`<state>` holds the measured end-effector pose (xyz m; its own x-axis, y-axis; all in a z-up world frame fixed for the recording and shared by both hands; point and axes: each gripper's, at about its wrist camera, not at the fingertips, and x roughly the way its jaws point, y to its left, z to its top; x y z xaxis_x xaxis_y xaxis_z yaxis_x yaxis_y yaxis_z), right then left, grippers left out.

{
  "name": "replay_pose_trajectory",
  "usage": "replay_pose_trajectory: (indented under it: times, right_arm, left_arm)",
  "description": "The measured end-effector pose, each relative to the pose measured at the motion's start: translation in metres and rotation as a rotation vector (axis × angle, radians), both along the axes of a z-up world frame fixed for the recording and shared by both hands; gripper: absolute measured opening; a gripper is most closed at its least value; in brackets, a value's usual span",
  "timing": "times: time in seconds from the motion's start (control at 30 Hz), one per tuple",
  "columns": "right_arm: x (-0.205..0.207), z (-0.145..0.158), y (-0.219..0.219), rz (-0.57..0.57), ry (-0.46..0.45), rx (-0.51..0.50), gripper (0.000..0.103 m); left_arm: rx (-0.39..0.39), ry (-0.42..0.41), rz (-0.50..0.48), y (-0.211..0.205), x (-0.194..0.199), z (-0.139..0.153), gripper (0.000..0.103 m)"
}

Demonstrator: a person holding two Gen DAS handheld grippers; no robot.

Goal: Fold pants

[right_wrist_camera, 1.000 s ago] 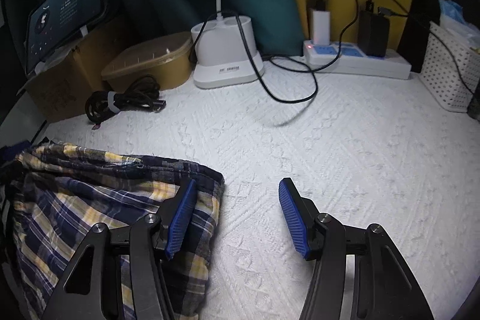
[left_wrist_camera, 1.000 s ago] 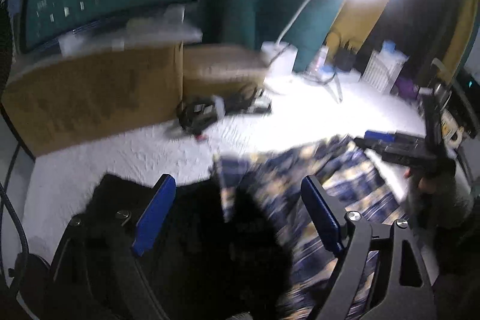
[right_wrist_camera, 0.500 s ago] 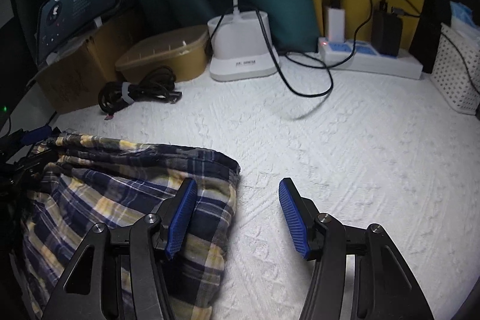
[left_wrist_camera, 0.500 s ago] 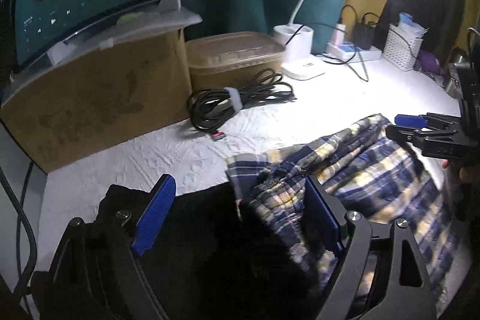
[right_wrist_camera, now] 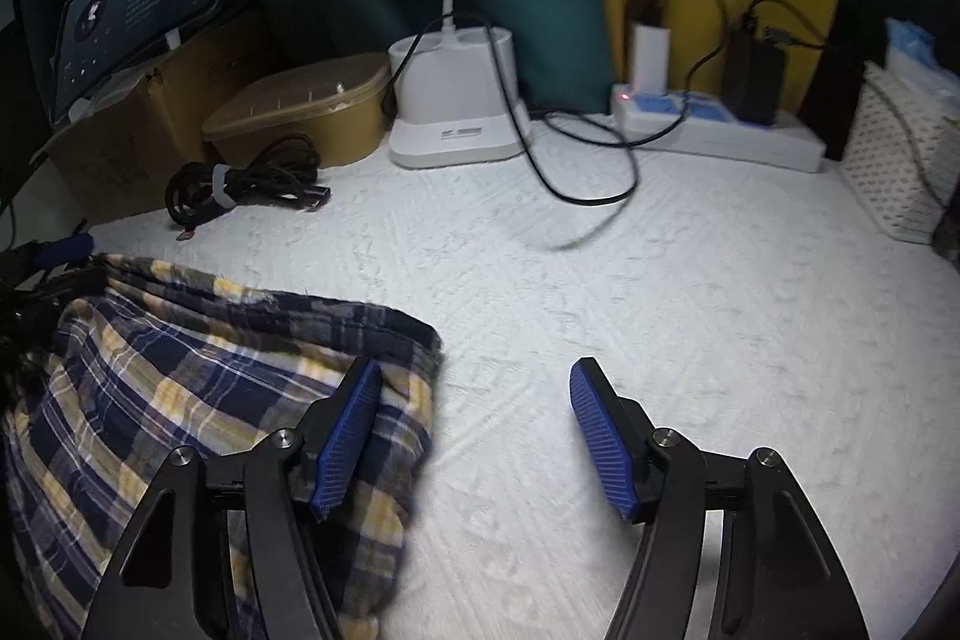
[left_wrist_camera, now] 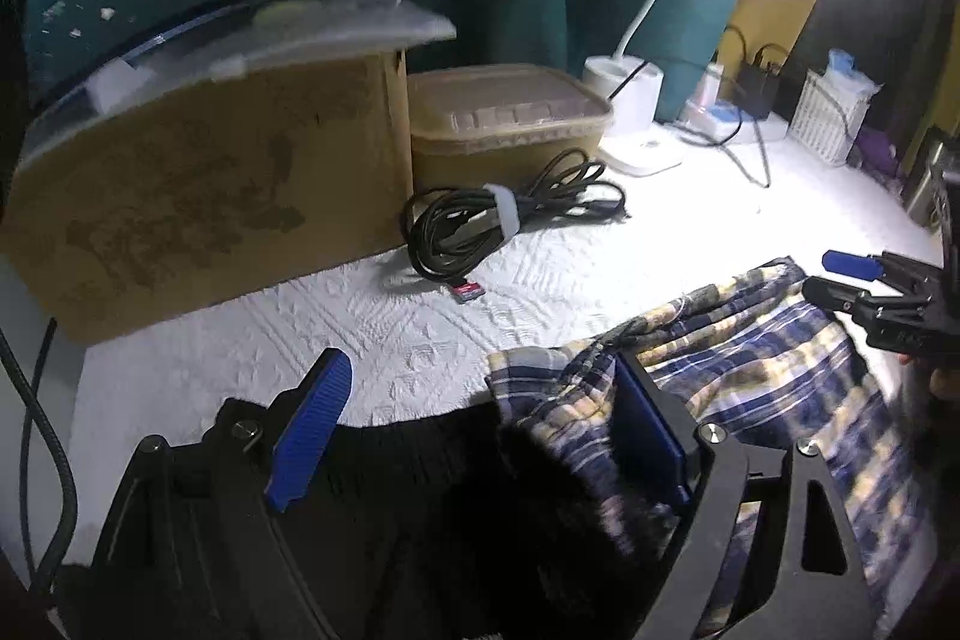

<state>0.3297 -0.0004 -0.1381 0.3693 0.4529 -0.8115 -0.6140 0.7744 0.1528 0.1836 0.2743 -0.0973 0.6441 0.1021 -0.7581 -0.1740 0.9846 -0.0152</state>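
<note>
Widening just now, my right gripper [right_wrist_camera: 474, 436] is letting go; my left gripper [left_wrist_camera: 474, 436] is hanging spread. Folded plaid pants [right_wrist_camera: 198, 388] are lying bunched on the white cloth [right_wrist_camera: 660, 292], needing tidying.

Pants [right_wrist_camera: 180, 370] soft plaid cloth; bedspread [right_wrist_camera: 660, 310] white textured quilted; box [left_wrist_camera: 198, 196] matt cardboard.

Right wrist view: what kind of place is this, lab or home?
Likely a home, a bed or padded table used as a work surface: white quilted cover, desk lamp base and power strip against a curtain, tablet propped on a cardboard box. Plaid pants lie on the cover.
</note>
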Motion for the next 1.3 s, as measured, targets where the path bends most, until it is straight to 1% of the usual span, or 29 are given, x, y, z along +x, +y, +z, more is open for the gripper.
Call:
replay_pose_trajectory:
  times: [0.2, 0.37, 0.47, 0.6, 0.73, 0.8, 0.9, 0.93, 1.0, 1.13, 1.3]
  right_arm:
    - [-0.027, 0.024, -0.017, 0.017, -0.013, 0.027, 0.067]
    - [-0.060, 0.027, -0.018, 0.067, 0.006, 0.017, 0.067]
    - [-0.075, 0.020, -0.017, 0.083, 0.019, 0.001, 0.067]
    - [-0.087, 0.010, -0.021, 0.082, 0.028, -0.029, 0.067]
    - [-0.092, 0.002, -0.030, 0.061, 0.032, -0.067, 0.067]
    - [-0.093, 0.002, -0.036, 0.044, 0.035, -0.076, 0.067]
    - [-0.094, 0.005, -0.045, 0.024, 0.026, -0.084, 0.067]
    - [-0.094, 0.006, -0.047, 0.020, 0.027, -0.082, 0.067]
    - [-0.098, 0.012, -0.052, 0.020, 0.025, -0.071, 0.067]
    - [-0.111, 0.020, -0.054, 0.050, 0.025, -0.053, 0.067]
    - [-0.126, 0.018, -0.051, 0.084, 0.031, -0.056, 0.067]
  left_arm:
    - [-0.010, -0.051, -0.004, -0.014, -0.030, 0.022, 0.087]
    - [-0.031, -0.065, -0.029, -0.028, -0.057, 0.031, 0.087]
    - [-0.049, -0.042, -0.051, -0.037, -0.067, 0.024, 0.087]
    - [-0.056, 0.033, -0.054, -0.043, -0.072, 0.001, 0.087]
    - [-0.016, 0.081, -0.015, -0.041, -0.078, -0.015, 0.087]
    - [-0.036, 0.077, -0.001, -0.036, -0.080, -0.016, 0.087]
    - [-0.023, 0.064, 0.002, -0.038, -0.083, -0.011, 0.087]
    - [-0.023, 0.048, 0.001, -0.040, -0.085, -0.006, 0.087]
    - [-0.047, 0.013, -0.015, -0.044, -0.091, 0.001, 0.087]
    - [-0.083, -0.038, -0.046, -0.057, -0.105, 0.010, 0.087]
    - [-0.104, -0.005, -0.058, -0.070, -0.112, -0.001, 0.087]
